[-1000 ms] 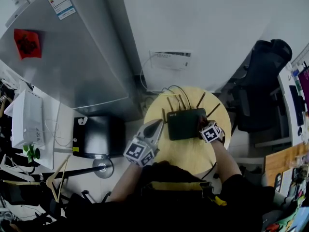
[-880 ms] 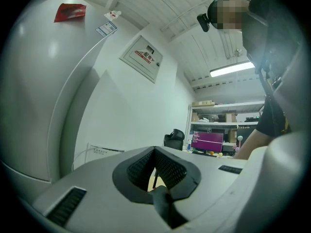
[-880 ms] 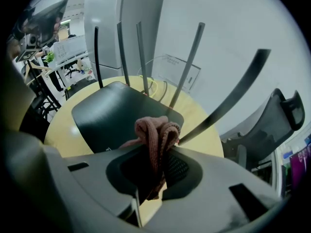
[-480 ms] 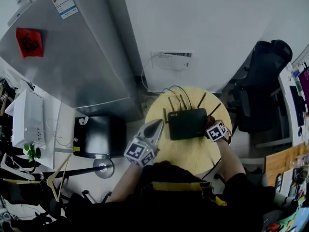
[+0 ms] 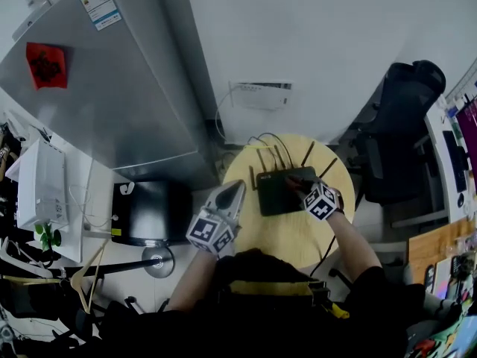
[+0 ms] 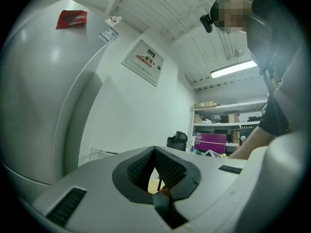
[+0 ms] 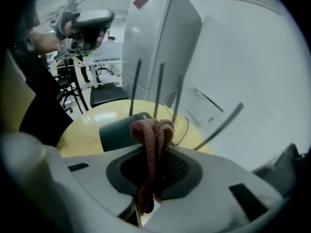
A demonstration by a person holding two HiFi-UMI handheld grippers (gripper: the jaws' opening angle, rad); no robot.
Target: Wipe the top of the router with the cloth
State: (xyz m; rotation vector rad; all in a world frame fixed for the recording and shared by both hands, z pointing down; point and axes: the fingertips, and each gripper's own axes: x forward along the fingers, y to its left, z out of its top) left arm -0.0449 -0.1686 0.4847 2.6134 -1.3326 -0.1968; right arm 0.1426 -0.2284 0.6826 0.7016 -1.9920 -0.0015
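On the far half of the round table (image 5: 298,241), my right gripper (image 5: 300,187) sits over the router (image 5: 273,195), its jaws clamped on the pink cloth (image 7: 153,140). Upright antennas (image 7: 159,89) line the router's far edge. My left gripper (image 5: 237,191) hovers at the table's left edge, jaws together and empty.

The right hand-held gripper (image 5: 301,186) covers part of the router (image 5: 276,196).
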